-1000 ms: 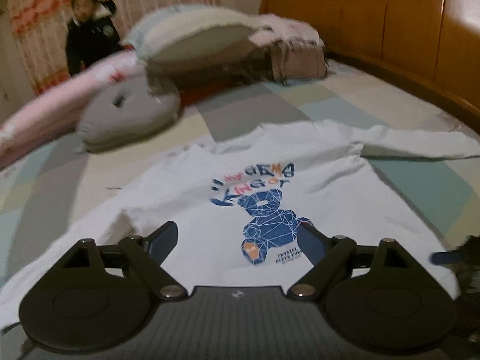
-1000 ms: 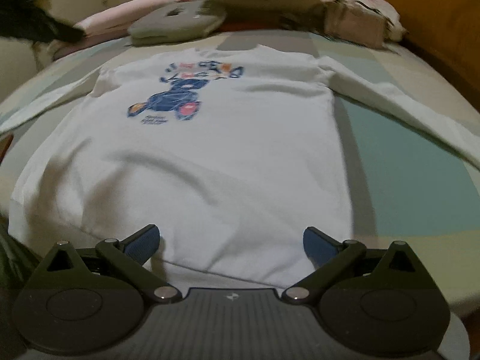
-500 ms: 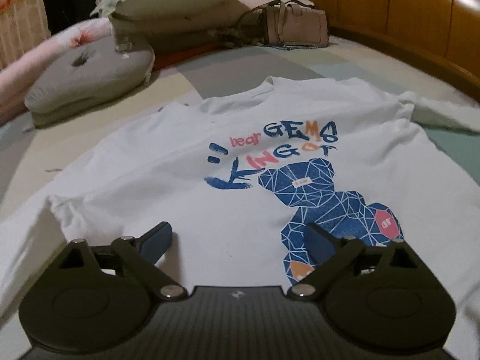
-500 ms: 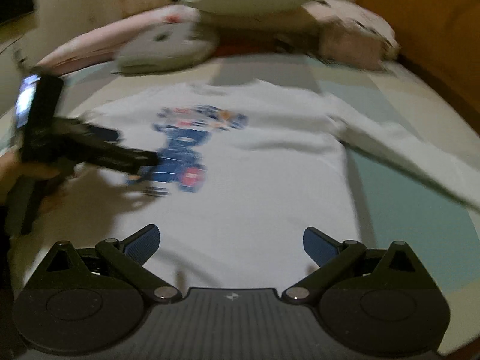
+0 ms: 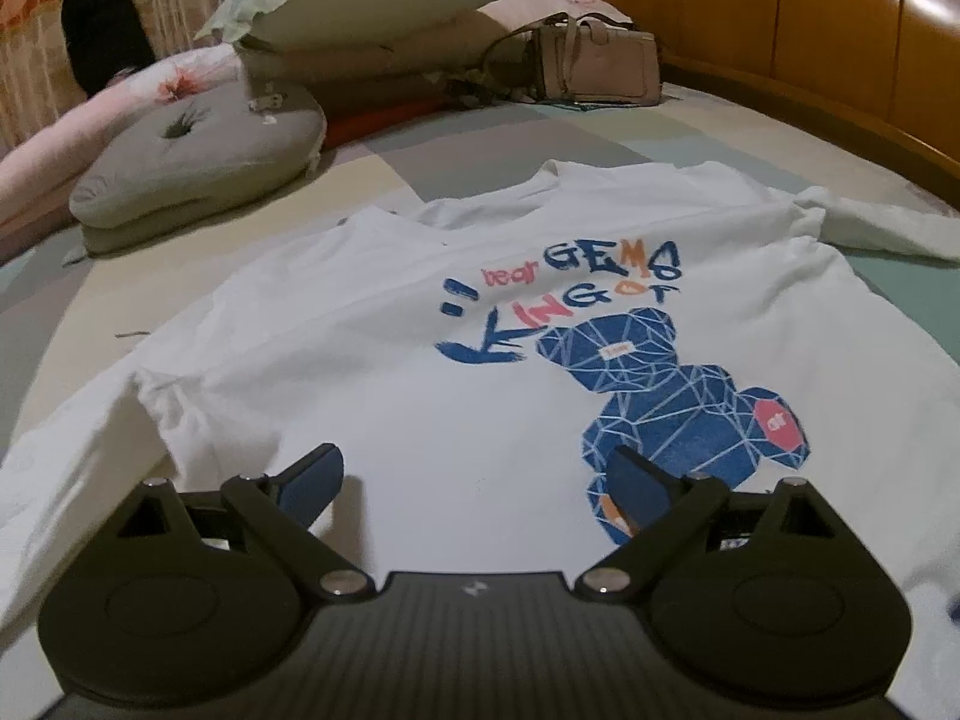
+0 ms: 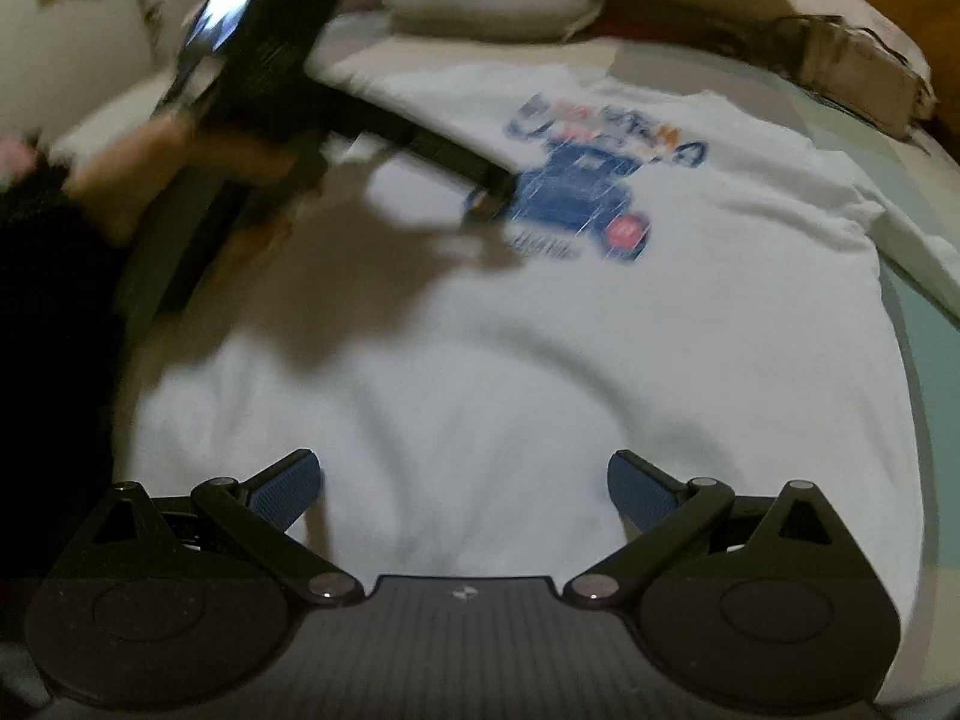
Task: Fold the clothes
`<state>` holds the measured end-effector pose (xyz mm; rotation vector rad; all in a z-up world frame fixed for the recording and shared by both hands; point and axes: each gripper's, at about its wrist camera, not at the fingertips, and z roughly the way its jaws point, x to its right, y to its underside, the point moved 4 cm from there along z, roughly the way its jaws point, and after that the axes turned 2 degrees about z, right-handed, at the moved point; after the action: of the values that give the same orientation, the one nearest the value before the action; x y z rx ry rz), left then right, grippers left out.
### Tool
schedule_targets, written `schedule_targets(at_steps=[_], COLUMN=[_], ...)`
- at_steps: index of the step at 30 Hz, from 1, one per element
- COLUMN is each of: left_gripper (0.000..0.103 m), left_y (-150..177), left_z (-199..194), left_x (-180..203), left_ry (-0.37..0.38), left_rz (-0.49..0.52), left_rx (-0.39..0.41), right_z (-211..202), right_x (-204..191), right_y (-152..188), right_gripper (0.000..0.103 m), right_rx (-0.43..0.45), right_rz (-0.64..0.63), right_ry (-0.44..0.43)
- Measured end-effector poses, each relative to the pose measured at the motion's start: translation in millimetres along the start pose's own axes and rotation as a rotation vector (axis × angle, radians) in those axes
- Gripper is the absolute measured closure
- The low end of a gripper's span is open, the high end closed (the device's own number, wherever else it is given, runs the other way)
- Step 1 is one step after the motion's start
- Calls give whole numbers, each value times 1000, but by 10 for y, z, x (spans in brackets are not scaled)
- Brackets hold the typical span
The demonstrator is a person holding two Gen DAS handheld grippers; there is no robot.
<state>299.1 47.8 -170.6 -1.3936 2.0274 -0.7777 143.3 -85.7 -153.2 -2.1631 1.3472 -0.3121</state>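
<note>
Left wrist view: the left gripper [image 5: 474, 483] has dropped low over the shirt [image 5: 420, 396], which lies flat, print up, on the bed [image 5: 780, 138]; its jaws have just been opening and stand wide, nothing between them.

Right wrist view: the right gripper [image 6: 465, 489] has slid sideways over the hem, jaws wide and empty. No fold begun yet.

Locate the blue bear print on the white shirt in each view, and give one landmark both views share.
Left wrist view: the blue bear print sits right of centre, low on the white shirt, just beyond the left gripper; the gripper's right finger covers its lower edge.
Right wrist view: the print is blurred, in the upper middle, far beyond the right gripper.
Shared landmark: the grey round cushion past the shirt's collar.
</note>
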Motion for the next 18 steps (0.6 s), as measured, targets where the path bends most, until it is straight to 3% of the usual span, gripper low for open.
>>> schedule_targets(at_steps=[5,10,13,18], left_gripper=[8,8,8,8], left_y=[-5,-2,2,2], left_z=[-43,-53,-39,-29], left_x=[-41,-88,-128,-174], left_ry=[0,14,14,19], left_rz=[-14,-35,-50,-62], left_rx=[2,4,-1,1], right_z=[-135,-85,164,126], right_x=[-50,49,144,61], right_y=[17,-323,-280,-271], right_gripper=[0,0,0,0], right_rx=[-37,64,-14,-59], right_rz=[30,68,146,45], right_ry=[-8,40,56,17])
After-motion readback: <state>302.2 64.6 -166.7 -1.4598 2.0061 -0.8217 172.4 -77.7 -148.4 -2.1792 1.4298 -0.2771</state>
